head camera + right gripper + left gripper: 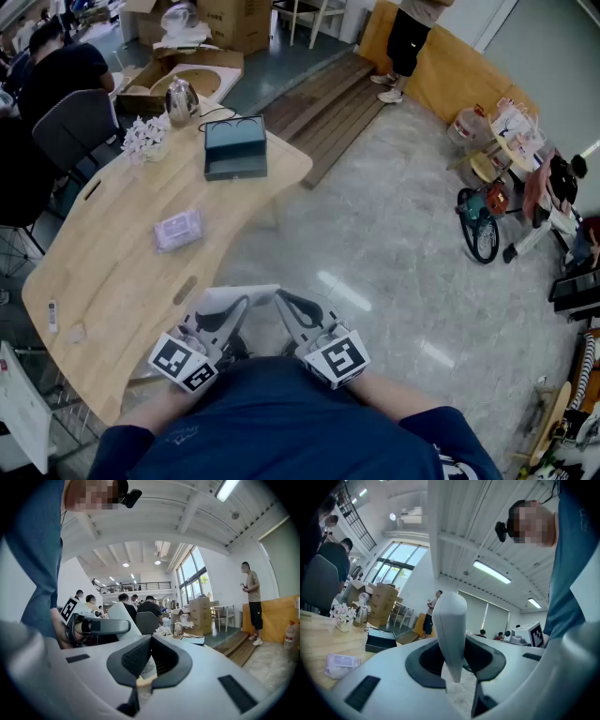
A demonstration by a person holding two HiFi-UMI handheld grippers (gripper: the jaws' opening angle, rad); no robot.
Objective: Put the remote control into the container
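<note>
Distance is the main thing here: the task's thing and both tools are well apart, so I judge the work is not yet started.

Far to the left of the left tool [239, 305] and a little ahead of it, a small white slim remote control [52, 316] lies flat on the pale curved wooden table [112, 262], close to the table's edge. It is very small in the head view, so I take it for the remote control by its shape only. It lies free, with nothing on it, which should make it easy to pinch across its narrow sides.

Ahead of the left tool, about the middle of the table, lies a flat lavender soft pack [178, 230], apart from the remote control. Farther ahead, near the far edge, stands the dark teal rectangular container [235, 145]; I cannot tell from here whether its top is open.

The left tool is held low, close to the person's dark blue shirt [281, 422], which looks like a resting pose. Its dark pads meet, clenched on nothing. In its own view a white tapered blade [450, 630] stands before the pads. I take this for part of the other tool, and whether they touch I cannot tell.

The right tool [292, 307] sits just beside the left one, with the tips near each other. Its jaws are also pressed together and empty. Both must be opened before any grasp.
</note>
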